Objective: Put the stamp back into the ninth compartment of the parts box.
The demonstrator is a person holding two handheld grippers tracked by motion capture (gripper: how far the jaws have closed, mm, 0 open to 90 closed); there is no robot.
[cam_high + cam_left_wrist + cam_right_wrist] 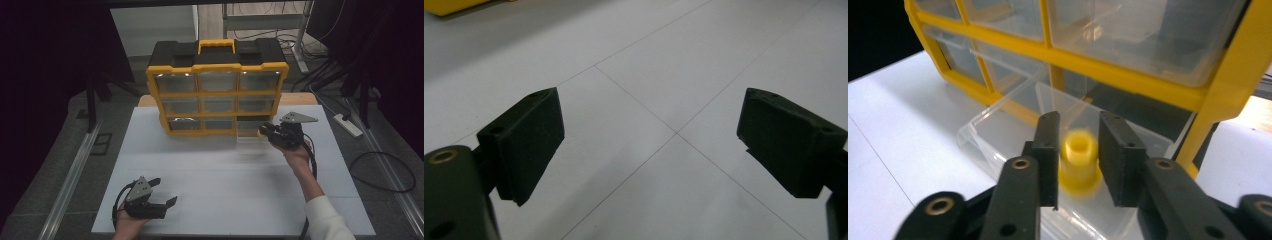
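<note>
At the near edge of the white table point(210, 175), whose panels are meeting in thin seams, the left gripper point(162, 192) is resting in a hand with its jaws spread wide and nothing between them. Farther in, toward the right, the right gripper point(1078, 157) is hovering over a clear drawer point(998, 135) pulled out of the bottom row, its jaws standing just either side of a small yellow spool point(1080, 160), blurred; whether they are pinching it I cannot tell. Behind is standing the yellow-framed organizer point(217, 92) with its black top and yellow handle. Beyond the table, dark curtains, grey floor, loose cables and a power strip point(348, 125) are showing.
</note>
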